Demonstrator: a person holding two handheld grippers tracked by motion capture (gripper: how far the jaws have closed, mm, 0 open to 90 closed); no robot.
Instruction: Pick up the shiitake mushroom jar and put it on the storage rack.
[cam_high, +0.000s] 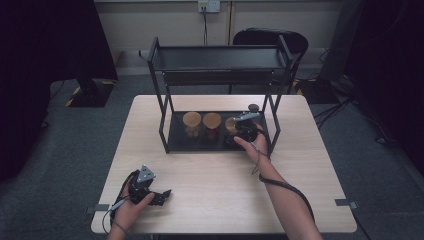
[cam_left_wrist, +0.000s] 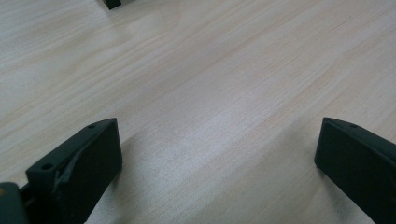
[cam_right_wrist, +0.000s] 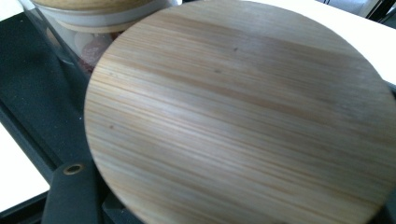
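Three glass jars with round wooden lids stand in a row on the lower shelf (cam_high: 175, 142) of a black metal rack. My right gripper (cam_high: 237, 132) reaches under the rack's top tier and is shut on the right jar (cam_high: 230, 123). In the right gripper view that jar's wooden lid (cam_right_wrist: 243, 116) lies close over the jaws, with one black jaw showing at the lower left. The middle jar (cam_high: 212, 120) (cam_right_wrist: 88, 14) stands just beside it. My left gripper (cam_high: 163, 196) (cam_left_wrist: 219, 154) rests low over the table near its front left, open, with bare wood between the jaws.
The rack's upper tier (cam_high: 217, 57) hangs over the jars and its black posts (cam_high: 274, 122) flank the right hand. A small dark round thing (cam_high: 254, 107) lies behind the rack. The left jar (cam_high: 192, 120) stands further along. A black chair (cam_high: 270, 37) is beyond the table.
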